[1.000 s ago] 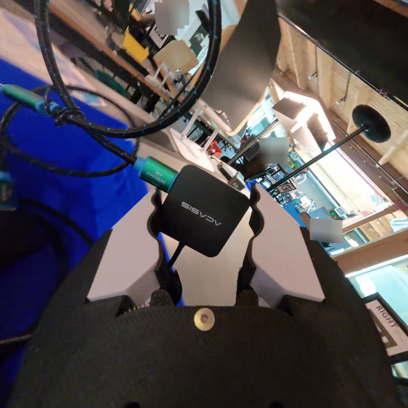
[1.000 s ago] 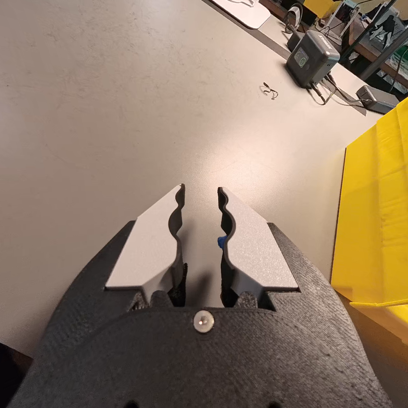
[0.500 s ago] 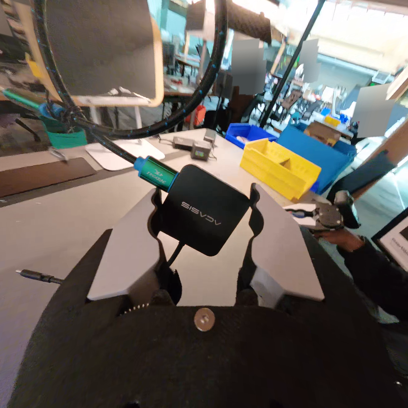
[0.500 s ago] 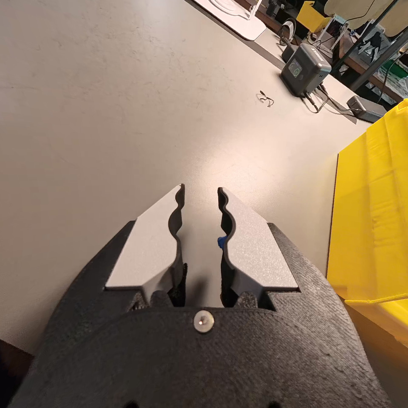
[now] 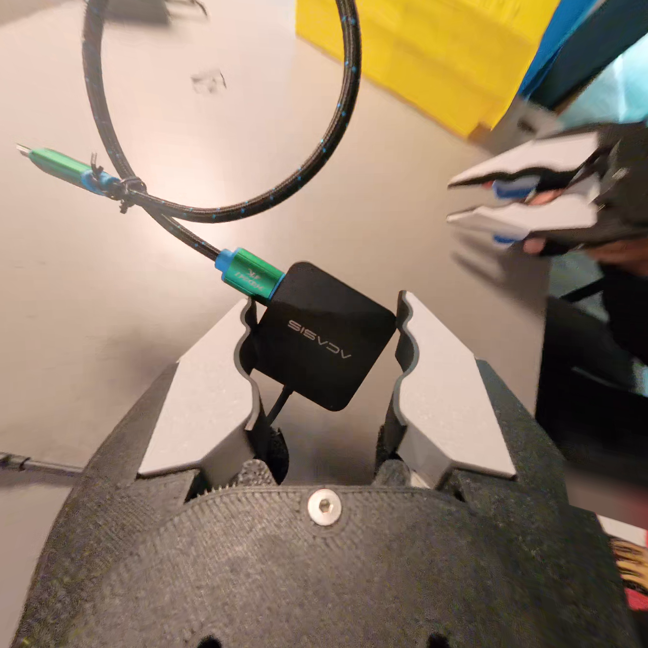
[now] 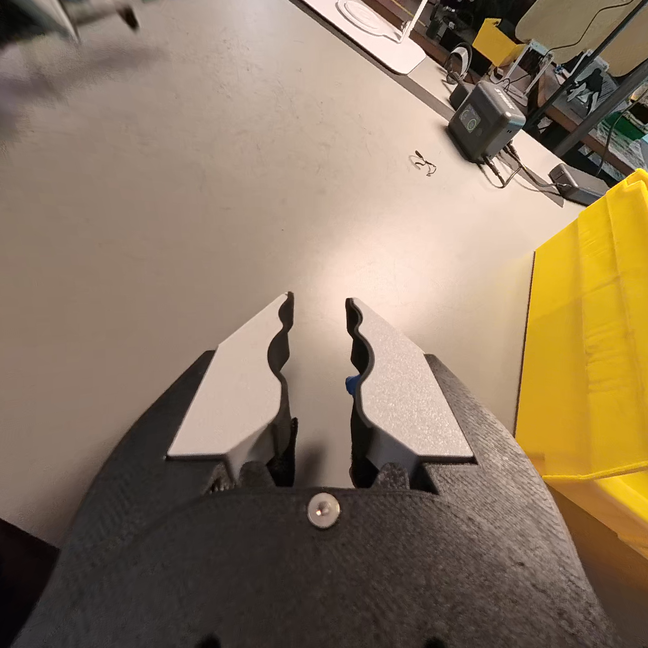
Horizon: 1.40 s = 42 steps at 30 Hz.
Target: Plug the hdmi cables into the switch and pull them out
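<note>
Bare worktop (image 6: 210, 210) is left ahead of the right tongs (image 6: 319, 298). Passage to their right is blocked by a yellow bin (image 6: 589, 333). Ahead of the left tongs (image 5: 324, 303), the way is crossed by a looped braided cable (image 5: 336, 115).

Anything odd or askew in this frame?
Only one thing: the switch sits skewed, corner-on, between the left gripper fingers, with one green plug seated. The cable's other plug hangs free. Right gripper is empty.

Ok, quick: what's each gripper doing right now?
Left gripper: shut on the black switch, one cable plugged in.
Right gripper: open, empty.
</note>
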Tool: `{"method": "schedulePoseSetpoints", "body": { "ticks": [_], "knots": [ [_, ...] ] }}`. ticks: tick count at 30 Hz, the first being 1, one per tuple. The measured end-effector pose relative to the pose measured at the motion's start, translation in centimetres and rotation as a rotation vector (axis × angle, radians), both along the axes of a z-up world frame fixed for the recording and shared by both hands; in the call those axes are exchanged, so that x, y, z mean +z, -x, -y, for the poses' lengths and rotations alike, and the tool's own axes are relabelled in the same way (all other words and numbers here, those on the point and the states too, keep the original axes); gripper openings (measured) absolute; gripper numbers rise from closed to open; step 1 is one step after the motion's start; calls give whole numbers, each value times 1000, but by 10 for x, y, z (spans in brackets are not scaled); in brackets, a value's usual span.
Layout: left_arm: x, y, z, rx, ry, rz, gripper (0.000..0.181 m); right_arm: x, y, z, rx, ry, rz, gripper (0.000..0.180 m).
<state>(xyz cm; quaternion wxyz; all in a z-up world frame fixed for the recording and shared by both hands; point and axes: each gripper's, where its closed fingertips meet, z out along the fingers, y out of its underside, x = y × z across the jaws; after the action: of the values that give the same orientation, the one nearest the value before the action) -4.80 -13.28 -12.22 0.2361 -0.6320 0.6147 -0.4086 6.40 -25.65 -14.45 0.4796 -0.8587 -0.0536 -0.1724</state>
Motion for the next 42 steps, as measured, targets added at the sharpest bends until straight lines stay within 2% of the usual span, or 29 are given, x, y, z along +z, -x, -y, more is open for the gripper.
{"method": "schedulePoseSetpoints", "body": {
  "ticks": [5, 6, 7, 13, 17, 22, 25, 27, 29, 31, 34, 40, 41, 42],
  "knots": [
    [-50, -5, 22, -60, -121, -150, 83, -2, 0, 0, -3, 12, 17, 31],
    [-51, -6, 22, -55, -157, -134, 81, -2, 0, -1, -4, 13, 22, 31],
    [-51, -5, 20, -43, -192, -134, 70, -2, 0, -1, -4, 13, 26, 31],
    [-13, 18, 23, -15, -159, 0, 74, -3, 0, -1, -3, 21, 23, 31],
    [24, 64, -5, 98, -145, 97, 73, -4, 2, -1, 8, 26, 15, 31],
    [75, 164, -82, 368, -210, 164, 73, -6, 4, -1, 22, 37, 4, 31],
    [106, 244, -148, 612, -232, 196, 71, -8, 5, -1, 29, 49, -9, 31],
    [112, 302, -203, 803, -254, 161, 70, -9, 5, -2, 31, 59, -20, 31],
    [102, 351, -260, 971, -250, 97, 69, -11, 5, -2, 31, 68, -30, 31],
    [80, 382, -307, 1073, -200, 3, 64, -12, 5, -2, 30, 78, -35, 31],
    [53, 389, -351, 1076, -197, -96, 59, -14, 4, -2, 28, 89, -38, 32],
    [1, 396, -401, 1074, -335, -459, 60, -17, 2, -2, 10, 106, -55, 32],
    [-7, 397, -406, 1063, -347, -498, 59, -17, 2, -2, 10, 112, -54, 32],
    [-15, 397, -409, 1047, -361, -526, 49, -18, 2, -2, 11, 118, -52, 32]
  ]
}}
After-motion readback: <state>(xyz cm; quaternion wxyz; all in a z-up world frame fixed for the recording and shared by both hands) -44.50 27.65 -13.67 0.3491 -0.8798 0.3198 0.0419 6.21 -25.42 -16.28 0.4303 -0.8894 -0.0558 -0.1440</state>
